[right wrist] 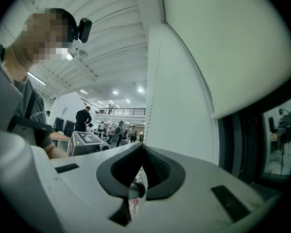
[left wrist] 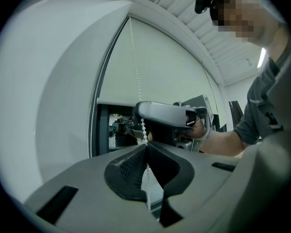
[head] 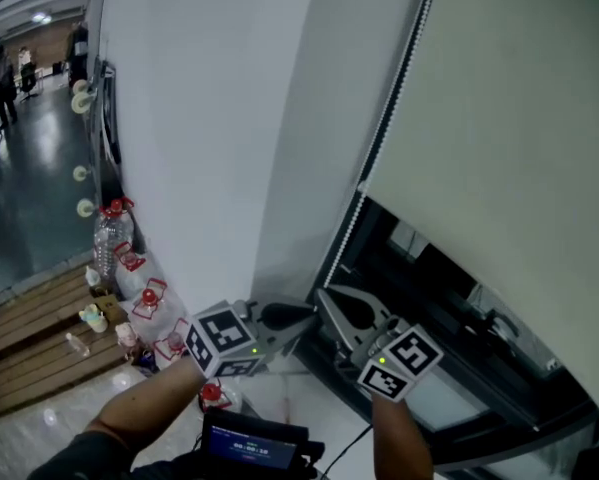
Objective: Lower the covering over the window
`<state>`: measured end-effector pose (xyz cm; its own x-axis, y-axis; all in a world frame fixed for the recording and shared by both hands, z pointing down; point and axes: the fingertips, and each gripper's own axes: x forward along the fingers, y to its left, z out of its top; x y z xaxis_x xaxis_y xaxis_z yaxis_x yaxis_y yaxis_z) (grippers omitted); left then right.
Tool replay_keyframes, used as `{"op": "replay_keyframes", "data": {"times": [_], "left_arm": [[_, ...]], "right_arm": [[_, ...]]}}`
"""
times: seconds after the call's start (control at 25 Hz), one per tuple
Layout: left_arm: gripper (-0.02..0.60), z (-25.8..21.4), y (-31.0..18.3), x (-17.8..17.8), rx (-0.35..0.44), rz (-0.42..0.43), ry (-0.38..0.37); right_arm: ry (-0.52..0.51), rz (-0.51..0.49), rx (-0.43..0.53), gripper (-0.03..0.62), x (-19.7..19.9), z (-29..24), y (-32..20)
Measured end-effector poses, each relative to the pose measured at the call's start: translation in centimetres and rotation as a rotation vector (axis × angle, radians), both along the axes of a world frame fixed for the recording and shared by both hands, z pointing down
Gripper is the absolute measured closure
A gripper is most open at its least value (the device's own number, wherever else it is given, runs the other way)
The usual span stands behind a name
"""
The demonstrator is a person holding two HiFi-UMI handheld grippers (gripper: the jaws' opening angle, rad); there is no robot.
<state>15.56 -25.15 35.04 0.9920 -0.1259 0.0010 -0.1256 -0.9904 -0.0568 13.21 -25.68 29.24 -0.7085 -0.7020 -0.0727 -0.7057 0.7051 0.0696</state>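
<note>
A white roller blind [head: 499,148] covers the upper part of a dark window [head: 429,288]; its bottom edge slants from centre to lower right. A white bead chain [head: 400,73] hangs along the window's left side. My left gripper [head: 297,316] and right gripper [head: 324,296] meet at the chain low down, tips nearly facing each other. In the left gripper view the jaws [left wrist: 145,145] are shut on the bead chain [left wrist: 134,57], with the right gripper's grey body [left wrist: 164,113] just beyond. In the right gripper view the jaws [right wrist: 144,147] are shut on the chain [right wrist: 147,106].
A white wall [head: 199,118] stands left of the window. Water bottles with red caps [head: 109,238] and a wooden pallet [head: 29,338] lie on the floor at left. A small screen device [head: 254,448] sits at the person's waist. People stand far off [right wrist: 82,120].
</note>
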Motion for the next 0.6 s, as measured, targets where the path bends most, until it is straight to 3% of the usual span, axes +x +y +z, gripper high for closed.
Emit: {"op": "replay_keyframes", "data": {"times": [0.32, 0.6], "left_arm": [[0.578, 5.2, 0.7, -0.1, -0.079, 0.013, -0.030], [0.578, 11.0, 1.0, -0.3, -0.096, 0.011, -0.073]], "right_arm": [[-0.010, 0.003, -0.052, 0.602, -0.2, 5.5, 0.9], [-0.006, 0.013, -0.083, 0.602, -0.3, 11.3, 1.1]]}}
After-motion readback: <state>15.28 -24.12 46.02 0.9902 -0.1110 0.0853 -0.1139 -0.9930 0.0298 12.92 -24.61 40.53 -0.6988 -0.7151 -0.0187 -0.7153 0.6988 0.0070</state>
